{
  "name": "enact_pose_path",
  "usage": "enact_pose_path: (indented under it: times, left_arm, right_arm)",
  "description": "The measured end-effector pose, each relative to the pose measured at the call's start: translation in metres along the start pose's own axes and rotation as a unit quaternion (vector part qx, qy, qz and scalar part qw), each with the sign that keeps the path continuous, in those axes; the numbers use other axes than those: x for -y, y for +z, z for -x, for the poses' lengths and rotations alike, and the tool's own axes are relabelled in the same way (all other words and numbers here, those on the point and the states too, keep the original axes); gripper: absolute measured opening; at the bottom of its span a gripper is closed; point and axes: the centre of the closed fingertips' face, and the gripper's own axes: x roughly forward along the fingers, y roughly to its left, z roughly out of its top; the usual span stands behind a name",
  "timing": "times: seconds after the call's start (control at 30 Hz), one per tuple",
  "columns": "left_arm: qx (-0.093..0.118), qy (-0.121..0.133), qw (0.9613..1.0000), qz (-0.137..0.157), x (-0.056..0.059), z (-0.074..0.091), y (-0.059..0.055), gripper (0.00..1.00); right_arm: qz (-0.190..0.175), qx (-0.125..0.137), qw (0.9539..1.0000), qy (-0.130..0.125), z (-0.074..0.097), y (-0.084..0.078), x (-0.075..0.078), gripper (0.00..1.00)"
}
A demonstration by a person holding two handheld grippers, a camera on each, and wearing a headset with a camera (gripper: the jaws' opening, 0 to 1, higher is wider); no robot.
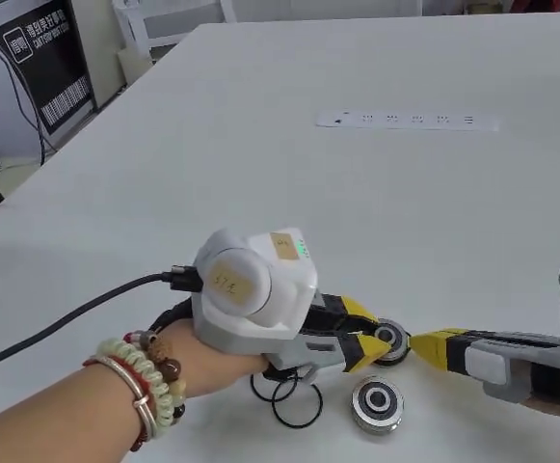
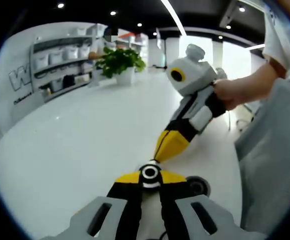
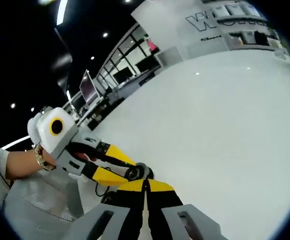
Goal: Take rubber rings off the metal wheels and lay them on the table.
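My left gripper [image 1: 380,343] is shut on a small metal wheel [image 1: 392,337] and holds it just above the white table [image 1: 260,174]; its yellow jaws clamp the wheel [image 2: 149,173] from both sides. My right gripper [image 1: 413,344] comes in from the right, jaws shut, with its tip against the wheel's rim [image 3: 139,171]. Whether it pinches a rubber ring is too small to tell. A second wheel [image 1: 377,403] lies flat on the table in front. Two loose black rubber rings [image 1: 296,406] lie overlapping under my left gripper.
A white power strip [image 1: 410,120] lies far back on the table. A black cable [image 1: 67,323] trails left from my left gripper. Off the table's left edge stands a dark banner [image 1: 43,58]. A person's light sleeve [image 2: 277,165] is close on the right.
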Motion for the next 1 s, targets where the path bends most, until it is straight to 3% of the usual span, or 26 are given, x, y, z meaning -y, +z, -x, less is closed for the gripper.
enact_pose_path:
  times: [0.03, 0.2, 0.33, 1.0]
  left_arm:
    - [0.0, 0.0, 1.0, 0.0, 0.0, 0.0, 0.0, 0.14]
    - [-0.003, 0.0, 1.0, -0.002, 0.0, 0.001, 0.0, 0.14]
    - [-0.001, -0.002, 1.0, 0.0, 0.0, 0.001, -0.001, 0.14]
    - [-0.011, 0.002, 0.9999, -0.007, 0.0, 0.001, -0.001, 0.14]
  right_arm:
    - [-0.026, -0.003, 0.9997, 0.002, -0.001, -0.002, 0.0, 0.0]
    - [-0.036, 0.004, 0.9993, 0.012, 0.0, -0.001, -0.002, 0.0]
    - [-0.098, 0.016, 0.9946, 0.029, 0.0, -0.001, -0.006, 0.0]
    - [-0.166, 0.041, 0.9825, 0.074, -0.003, -0.002, -0.018, 0.0]
